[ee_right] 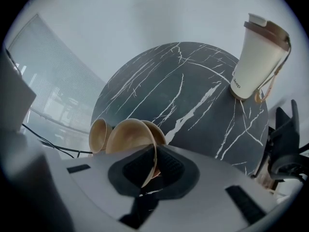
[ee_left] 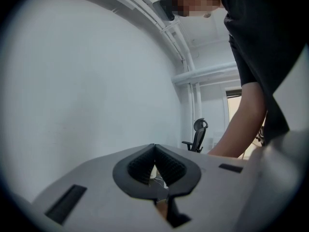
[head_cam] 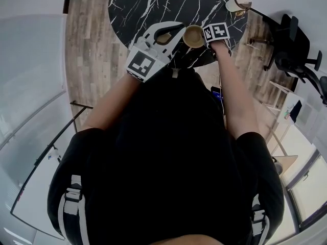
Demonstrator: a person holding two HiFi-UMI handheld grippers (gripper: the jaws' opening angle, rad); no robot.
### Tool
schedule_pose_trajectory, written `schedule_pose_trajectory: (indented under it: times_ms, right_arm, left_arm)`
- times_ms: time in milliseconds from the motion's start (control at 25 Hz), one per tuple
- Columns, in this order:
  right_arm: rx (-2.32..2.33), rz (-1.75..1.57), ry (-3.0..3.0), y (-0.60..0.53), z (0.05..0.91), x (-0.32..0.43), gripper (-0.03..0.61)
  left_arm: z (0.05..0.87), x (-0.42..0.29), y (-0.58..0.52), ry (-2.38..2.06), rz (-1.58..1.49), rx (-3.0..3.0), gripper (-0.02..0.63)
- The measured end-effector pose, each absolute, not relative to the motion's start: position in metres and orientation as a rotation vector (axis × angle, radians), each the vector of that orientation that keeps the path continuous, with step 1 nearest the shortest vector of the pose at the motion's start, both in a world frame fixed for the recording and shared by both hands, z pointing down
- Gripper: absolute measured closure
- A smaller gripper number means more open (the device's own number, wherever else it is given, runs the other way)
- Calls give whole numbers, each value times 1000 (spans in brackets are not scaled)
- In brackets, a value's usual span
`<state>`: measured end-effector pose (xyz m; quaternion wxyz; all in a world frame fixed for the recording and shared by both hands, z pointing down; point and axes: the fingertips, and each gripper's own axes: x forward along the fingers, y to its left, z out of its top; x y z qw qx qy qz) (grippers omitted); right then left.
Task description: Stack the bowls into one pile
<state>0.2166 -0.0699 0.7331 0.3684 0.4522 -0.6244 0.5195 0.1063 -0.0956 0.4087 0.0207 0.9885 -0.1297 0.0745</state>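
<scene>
slippage threatens: right gripper (ee_right: 153,154) pinches only a tilted wooden bowl's (ee_right: 129,135) thin rim, near other bowls (ee_right: 98,135) at ten o'clock. left gripper (ee_left: 155,151) sits closed.

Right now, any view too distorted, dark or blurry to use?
Head view: heavy fisheye, floor planks bow; black shirt fills the lower frame, marble table squeezed at top. Left gripper view: dark vignette ring, flat bright wall. Right gripper view: sharp on the bowl in the right hand-held gripper; table edge curves.
</scene>
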Motion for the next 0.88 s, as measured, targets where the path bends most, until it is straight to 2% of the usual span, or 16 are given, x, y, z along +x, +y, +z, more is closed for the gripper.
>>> schedule_pose_trajectory:
  times_ms: [880]
  right_arm:
    - [1179, 1216, -1664, -78, 699, 223, 518]
  left_arm:
    - [402, 97, -91, -455, 213, 3072, 609]
